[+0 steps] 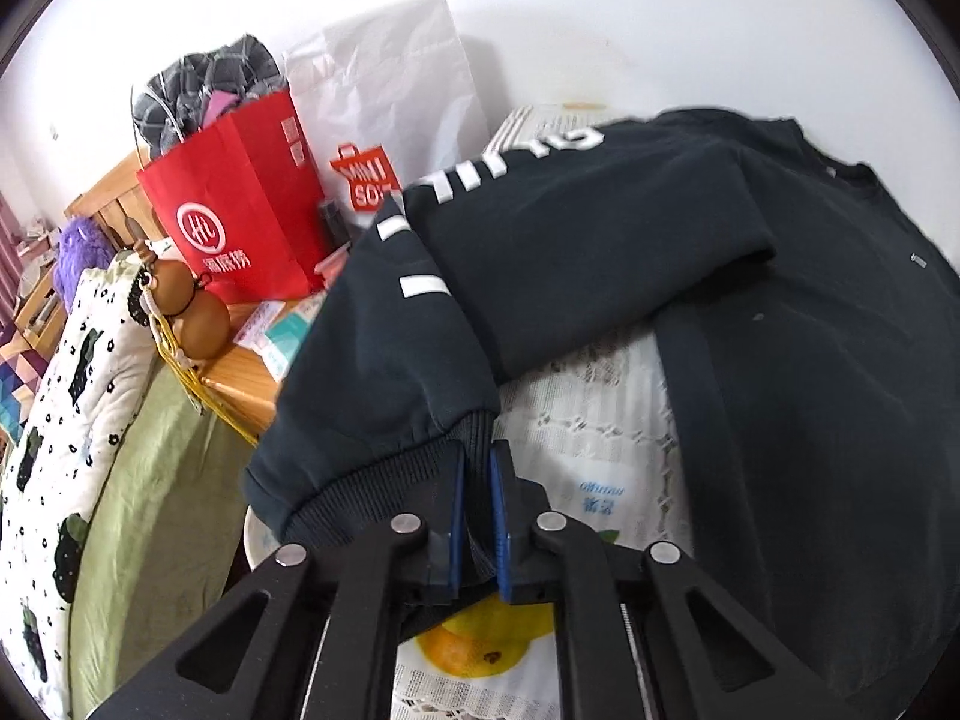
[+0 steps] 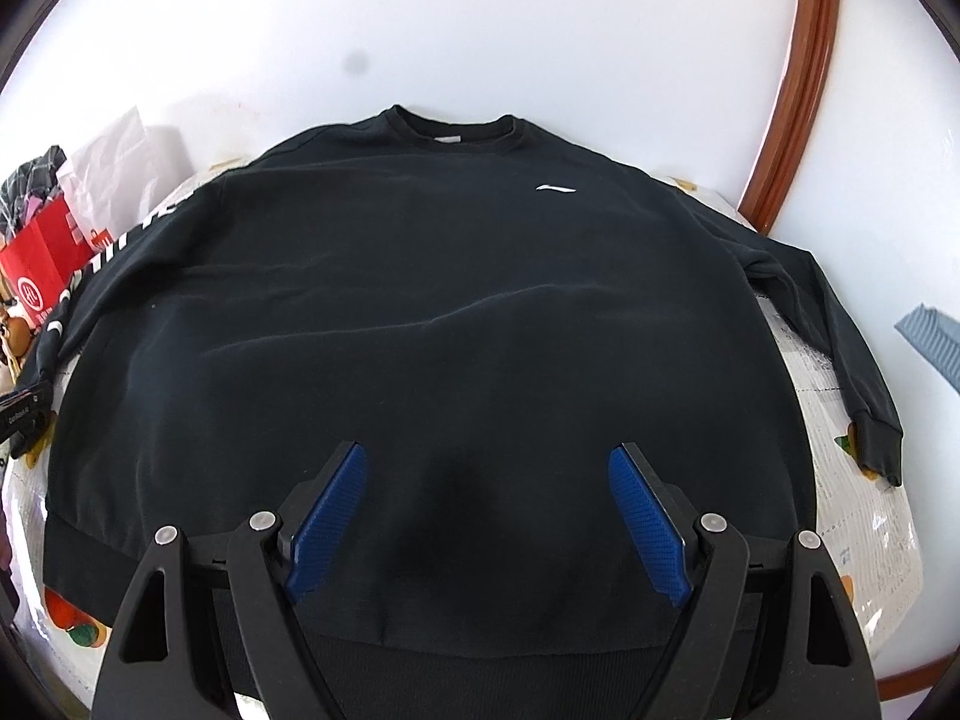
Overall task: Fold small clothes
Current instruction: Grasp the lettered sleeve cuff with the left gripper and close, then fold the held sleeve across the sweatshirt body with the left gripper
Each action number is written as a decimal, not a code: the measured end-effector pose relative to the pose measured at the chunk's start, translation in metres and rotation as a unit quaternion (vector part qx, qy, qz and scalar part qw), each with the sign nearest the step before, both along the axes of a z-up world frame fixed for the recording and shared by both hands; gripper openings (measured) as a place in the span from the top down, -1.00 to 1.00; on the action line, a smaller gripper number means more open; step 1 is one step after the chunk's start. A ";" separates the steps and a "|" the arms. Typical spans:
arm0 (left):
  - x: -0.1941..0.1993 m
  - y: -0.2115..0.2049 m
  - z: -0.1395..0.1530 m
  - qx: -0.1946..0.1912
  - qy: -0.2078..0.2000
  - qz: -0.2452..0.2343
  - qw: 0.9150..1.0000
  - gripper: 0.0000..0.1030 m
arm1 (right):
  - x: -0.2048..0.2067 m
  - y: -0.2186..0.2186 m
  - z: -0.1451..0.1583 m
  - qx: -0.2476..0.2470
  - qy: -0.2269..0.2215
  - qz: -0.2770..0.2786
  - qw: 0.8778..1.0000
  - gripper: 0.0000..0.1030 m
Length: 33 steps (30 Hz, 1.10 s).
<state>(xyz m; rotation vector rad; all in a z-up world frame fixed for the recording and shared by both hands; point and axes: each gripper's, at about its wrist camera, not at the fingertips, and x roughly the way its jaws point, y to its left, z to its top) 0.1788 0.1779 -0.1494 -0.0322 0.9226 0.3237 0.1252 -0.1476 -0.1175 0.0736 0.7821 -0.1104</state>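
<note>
A black sweatshirt [image 2: 456, 300] lies spread front up on a round table, collar at the far side, a small white logo [image 2: 556, 188] on its chest. My left gripper [image 1: 478, 456] is shut on the ribbed cuff [image 1: 384, 480] of the sleeve with white lettering [image 1: 420, 285] and holds it raised at the table's left edge. That gripper also shows at the far left of the right wrist view [image 2: 24, 414]. My right gripper [image 2: 486, 462] is open and empty, hovering over the lower middle of the sweatshirt. The other sleeve [image 2: 840, 348] lies along the right edge.
The table has a white lace cloth with fruit print [image 1: 600, 420]. Left of it stand a red paper bag [image 1: 240, 210] stuffed with clothes, a white bag [image 1: 390, 96], brown gourds [image 1: 192, 306] and a bed with a patterned quilt [image 1: 78, 396]. A wall is behind.
</note>
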 end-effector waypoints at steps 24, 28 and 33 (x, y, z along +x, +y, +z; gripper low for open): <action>0.043 -0.149 0.106 -0.109 -0.097 -0.168 0.975 0.87 | -0.019 -0.112 0.009 0.033 -0.039 -0.033 0.998 -0.60; 0.056 -0.185 0.108 -0.119 -0.092 -0.196 0.969 0.87 | -0.029 -0.143 0.006 0.042 -0.043 -0.058 0.997 -0.60; 0.073 -0.233 0.105 -0.127 -0.082 -0.231 0.961 0.87 | -0.035 -0.174 -0.001 0.045 -0.041 -0.082 0.995 -0.60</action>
